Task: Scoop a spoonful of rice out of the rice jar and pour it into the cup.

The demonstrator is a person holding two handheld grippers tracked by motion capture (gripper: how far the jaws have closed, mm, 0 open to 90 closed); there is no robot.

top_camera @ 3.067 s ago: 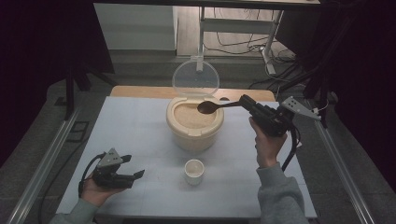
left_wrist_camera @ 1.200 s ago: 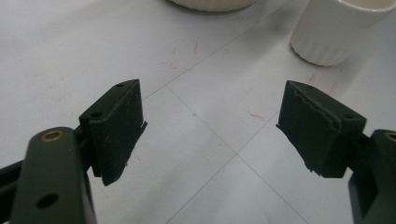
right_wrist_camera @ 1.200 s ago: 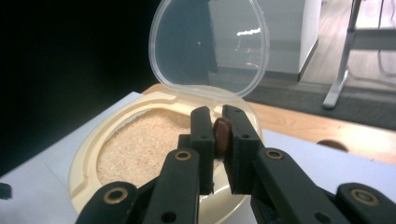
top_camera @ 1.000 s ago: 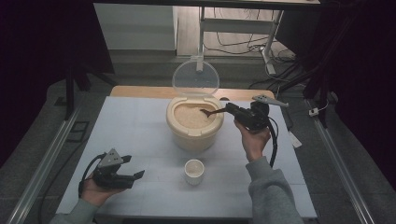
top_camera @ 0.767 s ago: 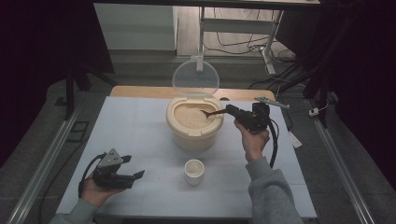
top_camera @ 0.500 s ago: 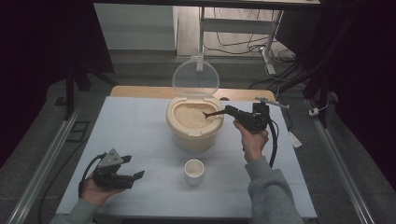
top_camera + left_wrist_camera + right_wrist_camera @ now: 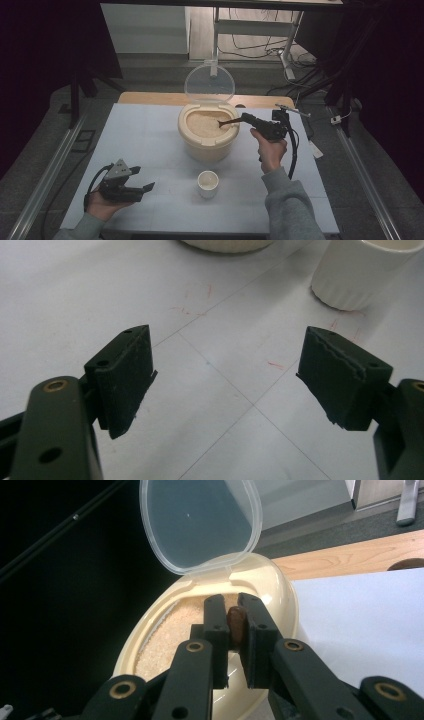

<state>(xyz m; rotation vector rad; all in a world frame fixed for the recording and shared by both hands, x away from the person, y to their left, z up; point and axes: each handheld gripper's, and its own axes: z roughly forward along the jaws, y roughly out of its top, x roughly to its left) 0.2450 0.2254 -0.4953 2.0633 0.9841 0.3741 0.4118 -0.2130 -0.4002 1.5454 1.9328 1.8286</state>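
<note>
Right gripper [image 7: 246,118]: pinching the brown handle of a dark wooden spoon [image 7: 229,122], black jaws pressed tight on it, handle end [image 7: 236,621] wedged between them in the right gripper view. Compared with three seconds ago: lowered from above the far right rim, bowl of the spoon then raised and apparently loaded, now tipped down with its tip into the pale grain [image 7: 205,121] inside the round cream plastic container [image 7: 208,131]. Over the last second hardly any shift, spoon resting at the right side of the grain surface. Clear hinged lid [image 7: 209,82] standing upright at the far side, well out of the way.

Likely meaning: dipping for a scoop, with the transfer not yet started. Small white ribbed cup [image 7: 208,183] waiting on the near side of the container, centre of the pale grey table [image 7: 140,135], contents not discernible.

Left gripper [image 7: 141,188]: spread wide, nothing between the pads, parked low over the near left of the table, unchanged across all frames; white cup [image 7: 363,270] just beyond its jaws in the left gripper view.
</note>
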